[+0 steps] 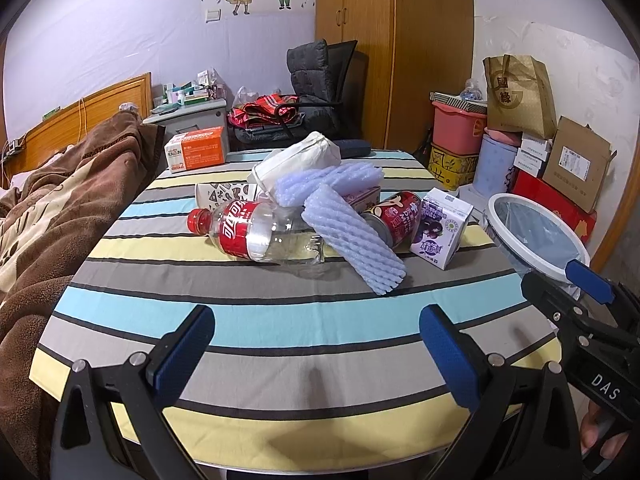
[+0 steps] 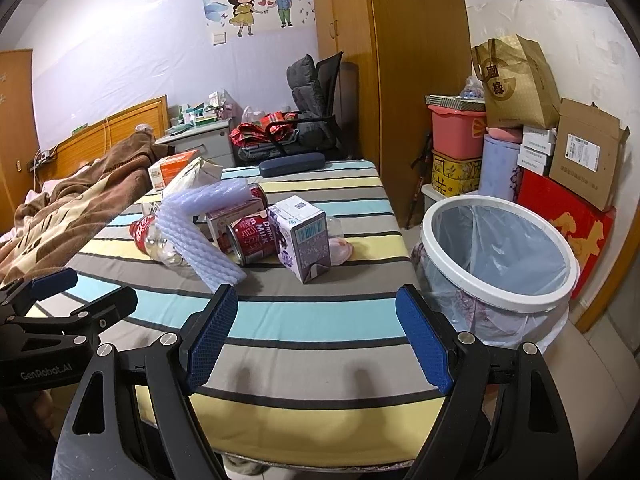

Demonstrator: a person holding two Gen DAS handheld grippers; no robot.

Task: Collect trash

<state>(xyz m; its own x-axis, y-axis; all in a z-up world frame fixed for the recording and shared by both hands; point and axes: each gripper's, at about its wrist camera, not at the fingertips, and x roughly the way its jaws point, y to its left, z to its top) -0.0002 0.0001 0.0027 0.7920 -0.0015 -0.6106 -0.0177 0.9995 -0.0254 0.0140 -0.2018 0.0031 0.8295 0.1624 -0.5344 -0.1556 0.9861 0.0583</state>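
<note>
Both grippers hover above the near edge of the table [image 1: 280, 344], which carries a striped cloth: the left gripper [image 1: 316, 344] has its blue fingers wide apart with nothing between them, and the right gripper [image 2: 316, 340] is the same, spread and holding nothing. Farther in, near the middle of the table, the trash lies in one loose heap. A clear cola bottle [image 1: 256, 232] with red label lies on its side, and a pale purple foam sleeve [image 1: 352, 240] leans over it. Just beside them are a red drink can [image 2: 250, 238] on its side and a small purple carton [image 2: 300, 236] standing upright. At the far left corner sits an orange box [image 1: 198, 154]. Off the right edge of the table stands a white-rimmed bin [image 2: 500, 256] with a plastic liner.
</note>
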